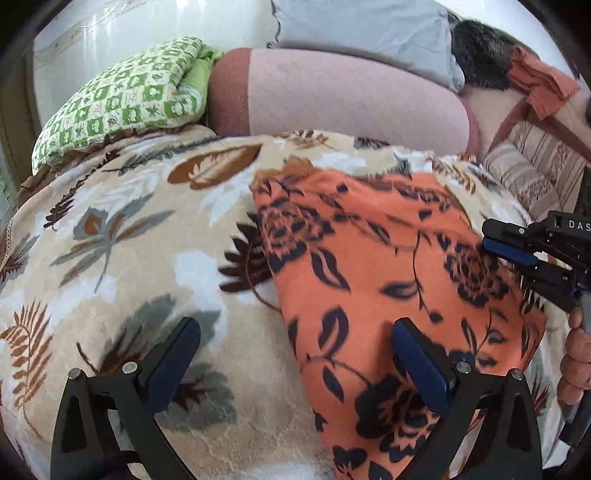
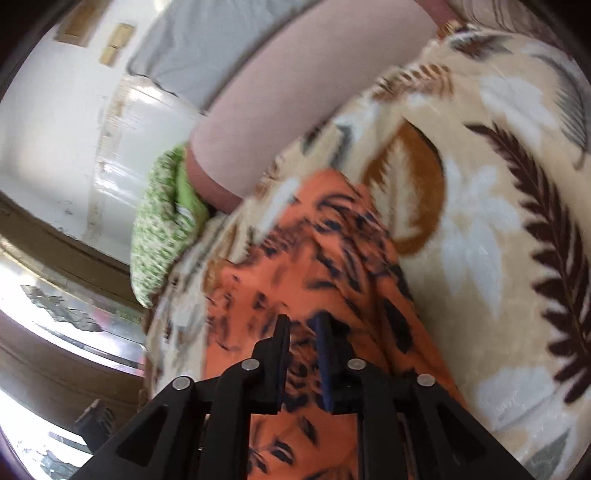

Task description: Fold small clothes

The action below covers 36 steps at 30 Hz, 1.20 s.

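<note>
Orange floral garment (image 1: 388, 266) lying flat as a smooth panel on the leaf-print blanket (image 1: 129, 229), apparently part-folded with further folds left; left gripper (image 1: 295, 365) spread wide and empty above it, right gripper (image 2: 303, 354) nearly closed, grasp on cloth indeterminable.

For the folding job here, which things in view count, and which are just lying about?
Job: orange cloth, left tongs, right tongs.
Lying about: leaf blanket, green pillow, pink bolster, grey pillow, striped cushion.
</note>
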Available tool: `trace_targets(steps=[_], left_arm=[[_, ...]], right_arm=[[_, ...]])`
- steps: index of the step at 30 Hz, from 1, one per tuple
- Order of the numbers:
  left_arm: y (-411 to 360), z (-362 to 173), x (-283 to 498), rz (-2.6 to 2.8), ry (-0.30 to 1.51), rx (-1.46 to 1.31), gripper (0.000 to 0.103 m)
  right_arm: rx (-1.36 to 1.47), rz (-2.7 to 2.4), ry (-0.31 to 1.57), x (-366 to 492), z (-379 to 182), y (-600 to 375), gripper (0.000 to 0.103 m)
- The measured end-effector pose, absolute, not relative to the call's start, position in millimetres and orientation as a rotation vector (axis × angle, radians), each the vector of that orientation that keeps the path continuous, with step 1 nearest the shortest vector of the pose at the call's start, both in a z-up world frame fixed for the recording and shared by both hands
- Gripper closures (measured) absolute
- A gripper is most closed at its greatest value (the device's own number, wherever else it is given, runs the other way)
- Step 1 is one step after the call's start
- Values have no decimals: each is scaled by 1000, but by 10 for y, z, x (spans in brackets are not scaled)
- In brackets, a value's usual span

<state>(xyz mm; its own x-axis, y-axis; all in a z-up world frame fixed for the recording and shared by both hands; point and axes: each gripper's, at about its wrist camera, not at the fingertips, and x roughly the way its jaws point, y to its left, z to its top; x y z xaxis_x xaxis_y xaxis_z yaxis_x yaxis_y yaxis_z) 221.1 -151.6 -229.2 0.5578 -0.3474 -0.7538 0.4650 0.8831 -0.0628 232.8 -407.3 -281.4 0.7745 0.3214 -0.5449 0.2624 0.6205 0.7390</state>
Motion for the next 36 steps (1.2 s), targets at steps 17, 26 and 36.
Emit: trace_targets(steps=[17,26,36], left_arm=[[-1336,-2304,2447,-459,895,36,0],[-1409,-2347,2406,-419,880,136,0],[-1475,-2393,2438,-410,877,164,0]], right_arm=[[813,-30,635,2265,-2549,-3979,46],[919,33,649,2096,-2662,-4110,46],[842,6,780,2392,-2848,-3952,48]])
